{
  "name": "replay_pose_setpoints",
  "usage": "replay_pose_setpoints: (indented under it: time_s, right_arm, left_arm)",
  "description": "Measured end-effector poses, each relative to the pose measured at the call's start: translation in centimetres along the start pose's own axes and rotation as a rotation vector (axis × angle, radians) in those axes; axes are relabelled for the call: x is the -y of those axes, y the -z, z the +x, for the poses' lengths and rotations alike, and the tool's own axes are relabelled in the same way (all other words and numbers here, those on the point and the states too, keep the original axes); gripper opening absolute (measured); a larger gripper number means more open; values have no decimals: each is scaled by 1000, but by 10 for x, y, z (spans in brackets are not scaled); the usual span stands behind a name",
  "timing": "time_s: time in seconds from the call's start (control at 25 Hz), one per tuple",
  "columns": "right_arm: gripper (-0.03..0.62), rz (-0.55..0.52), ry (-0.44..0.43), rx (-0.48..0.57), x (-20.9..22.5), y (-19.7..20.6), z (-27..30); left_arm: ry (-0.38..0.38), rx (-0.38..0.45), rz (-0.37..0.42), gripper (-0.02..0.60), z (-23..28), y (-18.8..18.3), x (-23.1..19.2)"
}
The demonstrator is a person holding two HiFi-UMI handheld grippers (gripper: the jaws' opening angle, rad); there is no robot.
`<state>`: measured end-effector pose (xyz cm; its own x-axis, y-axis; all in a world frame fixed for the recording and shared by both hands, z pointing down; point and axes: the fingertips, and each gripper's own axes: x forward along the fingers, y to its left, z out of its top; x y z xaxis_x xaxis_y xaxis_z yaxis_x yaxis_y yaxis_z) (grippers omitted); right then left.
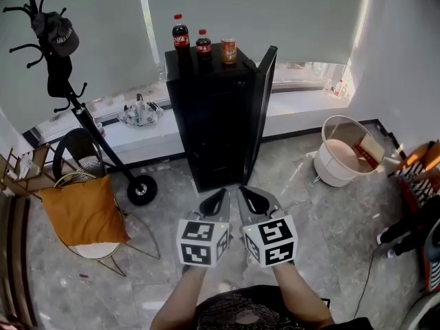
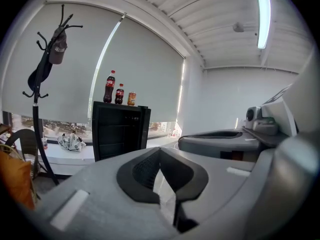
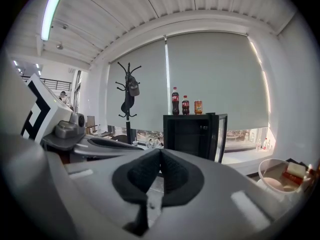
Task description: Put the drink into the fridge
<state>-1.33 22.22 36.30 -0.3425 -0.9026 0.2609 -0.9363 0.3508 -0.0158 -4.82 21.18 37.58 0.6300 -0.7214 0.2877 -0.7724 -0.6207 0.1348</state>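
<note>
Holding both grippers side by side in front of the fridge [image 1: 210, 108], I have each one closed and empty. The left gripper [image 1: 221, 195] presses its ribbed black pads tip to tip, and so does the right gripper [image 1: 243, 192]. Their smooth grey shells taper to a point. Mottled grey stone floor [image 1: 309, 253] runs from under them to the fridge, a tall, matte black box with its door [image 1: 261, 108] swung open on the right and dark shelves inside. The drinks stand in a row on the fridge's flat top: a tall cola bottle [image 1: 180, 34], a shorter cola bottle [image 1: 203, 42] and a squat orange can [image 1: 228, 50]. Left of the fridge leans a black coat rack [image 1: 72, 102] with curved hooks, and right of it sits a round white bucket [image 1: 342, 153]. Behind the fridge hangs a pale roller blind [image 1: 289, 12].
</note>
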Motion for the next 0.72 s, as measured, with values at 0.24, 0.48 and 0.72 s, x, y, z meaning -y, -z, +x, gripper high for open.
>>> replay_pose_setpoints:
  time_s: [0.24,0.48,0.72]
  right_arm:
    - [0,7,-17,4,18,-2,16]
    - [0,6,-45,7,52,-8,43]
    - [0,5,-85,0,90,-17,85]
  left_arm:
    - [-3,-4,7,2,24,-5,-2]
    - [-26,1,12,2,66,-19,-8]
    - [-58,-7,10,2,119,-36,-25]
